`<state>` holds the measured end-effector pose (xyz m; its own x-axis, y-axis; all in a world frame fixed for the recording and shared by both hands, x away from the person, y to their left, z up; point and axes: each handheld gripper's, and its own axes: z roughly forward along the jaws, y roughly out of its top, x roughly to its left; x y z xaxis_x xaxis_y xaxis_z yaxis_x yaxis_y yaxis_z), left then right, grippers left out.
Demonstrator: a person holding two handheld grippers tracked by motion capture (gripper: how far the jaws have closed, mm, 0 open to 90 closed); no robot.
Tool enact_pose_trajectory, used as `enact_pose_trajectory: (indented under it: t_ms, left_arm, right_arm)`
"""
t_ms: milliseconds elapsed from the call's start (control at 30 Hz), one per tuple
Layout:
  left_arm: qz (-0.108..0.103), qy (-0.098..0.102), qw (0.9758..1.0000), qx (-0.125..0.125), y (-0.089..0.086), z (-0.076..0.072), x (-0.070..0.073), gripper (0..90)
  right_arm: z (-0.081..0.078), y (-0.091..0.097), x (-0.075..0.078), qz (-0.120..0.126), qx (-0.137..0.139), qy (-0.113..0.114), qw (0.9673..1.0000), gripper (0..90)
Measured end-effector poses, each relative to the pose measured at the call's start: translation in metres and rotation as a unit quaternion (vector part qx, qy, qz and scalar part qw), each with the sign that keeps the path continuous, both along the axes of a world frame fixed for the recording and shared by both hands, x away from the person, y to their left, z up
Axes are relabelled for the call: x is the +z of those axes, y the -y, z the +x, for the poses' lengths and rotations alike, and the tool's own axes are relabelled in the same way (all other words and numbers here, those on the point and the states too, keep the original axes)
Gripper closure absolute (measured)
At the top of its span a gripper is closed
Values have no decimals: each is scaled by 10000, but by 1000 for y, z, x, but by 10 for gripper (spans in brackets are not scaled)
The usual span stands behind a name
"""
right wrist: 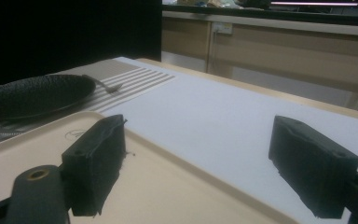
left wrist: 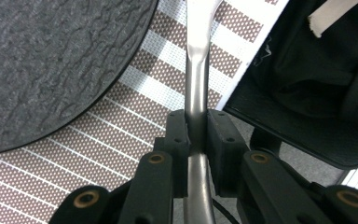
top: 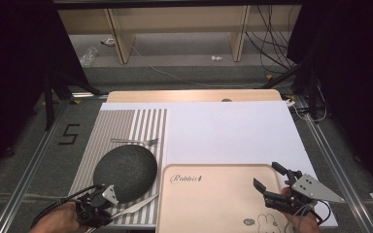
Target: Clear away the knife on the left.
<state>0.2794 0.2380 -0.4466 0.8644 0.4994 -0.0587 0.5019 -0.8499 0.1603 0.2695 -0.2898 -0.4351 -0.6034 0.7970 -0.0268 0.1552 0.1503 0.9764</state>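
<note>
A staged recording room, like a lab or studio, not a real dining room. The surface [top: 233, 126] is a small wooden table under a white sheet, set with a striped placemat [top: 141, 124]. Black curtains [top: 9, 73] hang on either side of the surface. Behind the surface stand bare wooden shelves [top: 175, 24], with loose cables [top: 272, 48] on the grey carpet [top: 184, 75]. Left of the surface, a number five [top: 69, 134] is taped on the floor.

One dark plate [top: 125, 173], one fork [top: 135, 141], one knife [top: 135, 206], one striped placemat [top: 126, 127], one beige tray [top: 213, 204].
</note>
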Motion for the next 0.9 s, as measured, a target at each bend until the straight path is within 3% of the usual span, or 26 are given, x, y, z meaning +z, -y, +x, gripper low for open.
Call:
enact_pose_trajectory:
  t_ms: [300, 333, 467, 533, 633, 667, 900]
  left_arm:
    - [24, 6, 10000, 73, 0, -1, 7, 788]
    - [-154, -36, 9998, 113, -2, -1, 10, 788]
    - [-287, 17, 9994, 171, -2, -2, 15, 788]
    - [-464, 24, 9985, 279, 1, -1, 19, 788]
    - [-556, 66, 9978, 342, 5, -1, 22, 788]
    - [-667, 126, 9973, 278, 10, 0, 26, 788]
    - [-821, 227, 9960, 264, 27, 10, 30, 789]
  right_arm:
    - [0, 0, 0, -16, 14, 0, 10000, 195]
    - [0, 0, 0, -4, 6, 12, 10000, 195]
    - [0, 0, 0, -10, 5, 5, 10000, 195]
    - [0, 0, 0, -7, 8, 16, 10000, 195]
    - [-1, 0, 1, -11, 13, 16, 10000, 196]
    - [-1, 0, 1, -12, 0, 25, 10000, 196]
    - [-1, 0, 1, 6, 15, 38, 10000, 197]
